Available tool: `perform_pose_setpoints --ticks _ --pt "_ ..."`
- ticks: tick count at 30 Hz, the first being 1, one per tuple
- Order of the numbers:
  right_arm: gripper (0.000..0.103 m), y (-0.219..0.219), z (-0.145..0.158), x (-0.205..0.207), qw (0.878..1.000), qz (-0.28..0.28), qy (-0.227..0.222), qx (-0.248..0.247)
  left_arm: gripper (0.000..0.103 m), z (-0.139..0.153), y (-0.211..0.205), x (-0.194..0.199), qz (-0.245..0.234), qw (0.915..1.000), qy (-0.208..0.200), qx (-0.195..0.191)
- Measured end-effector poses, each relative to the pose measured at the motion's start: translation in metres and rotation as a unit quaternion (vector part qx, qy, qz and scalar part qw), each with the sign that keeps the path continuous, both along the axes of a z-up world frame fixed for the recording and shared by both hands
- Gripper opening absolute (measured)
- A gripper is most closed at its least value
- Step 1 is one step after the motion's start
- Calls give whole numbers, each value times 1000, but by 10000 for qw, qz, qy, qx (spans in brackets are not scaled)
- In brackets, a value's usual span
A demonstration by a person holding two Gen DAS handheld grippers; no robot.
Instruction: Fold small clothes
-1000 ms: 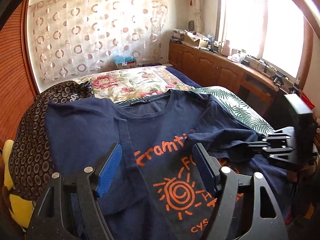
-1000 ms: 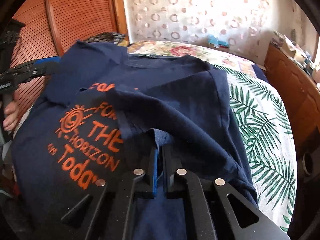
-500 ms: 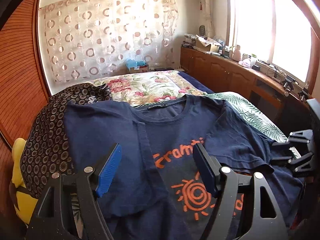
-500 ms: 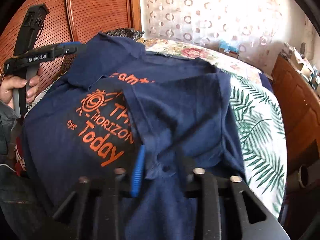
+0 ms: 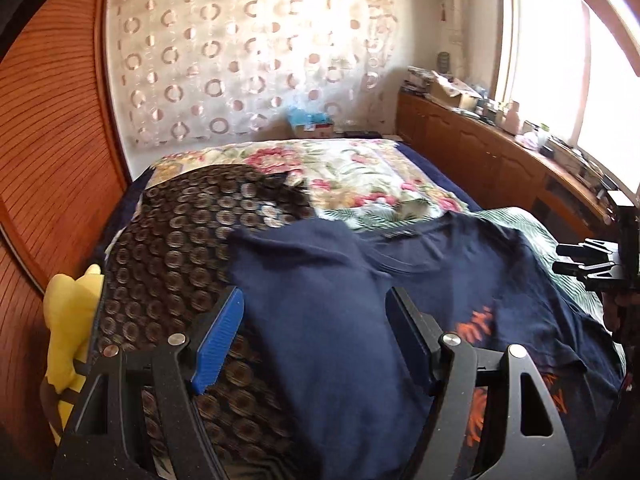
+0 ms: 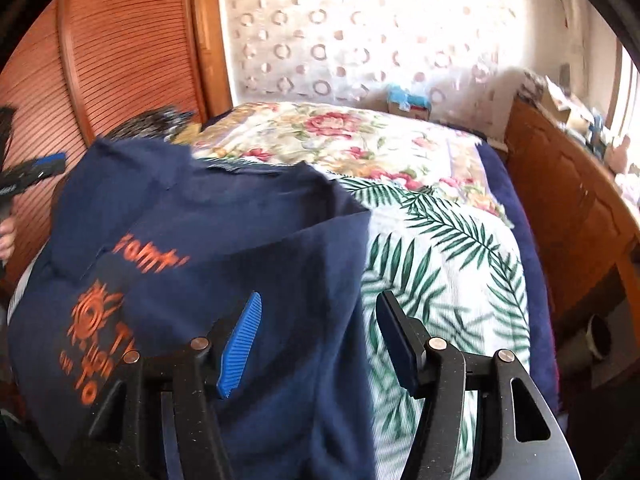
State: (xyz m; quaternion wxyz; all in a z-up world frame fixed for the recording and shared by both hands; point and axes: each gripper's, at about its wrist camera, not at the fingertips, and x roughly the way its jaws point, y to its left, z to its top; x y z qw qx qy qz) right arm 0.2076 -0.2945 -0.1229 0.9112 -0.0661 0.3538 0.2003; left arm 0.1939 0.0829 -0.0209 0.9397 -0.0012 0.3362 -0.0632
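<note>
Bed (image 6: 448,264), leaf-print cover: navy t-shirt (image 5: 340,320) lies across its near left part, chest print up, left sleeve area overlapping the dark circle-pattern cloth (image 5: 180,248) at the left edge. Right sleeve now folded in over the body; a second ago the right gripper (image 6: 318,340) pinched it, now it's released, jaws wide, empty, above the shirt's right edge. Left gripper (image 5: 314,340) unchanged: wide, empty, over the left sleeve. One side fold looks done; left side likely next.
</note>
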Motion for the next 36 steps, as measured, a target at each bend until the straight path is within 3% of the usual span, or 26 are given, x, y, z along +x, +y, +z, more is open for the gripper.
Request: perform_pose_setpoints --ticks 11,30,31,33,36 --pt "62 12 -20 76 9994 108 331 -42 74 -20 32 37 289 9987 408 -95" --pt "62 18 -35 85 9991 155 302 -250 74 -23 31 67 249 9982 520 -137" --pt "62 18 -35 85 9991 155 303 -244 73 -23 31 68 229 9981 547 -160" --pt "62 18 -35 85 9991 158 305 -244 53 -22 29 70 120 9981 549 -241" --pt "62 18 -35 86 9991 158 307 -249 47 -20 29 74 84 9978 616 -242"
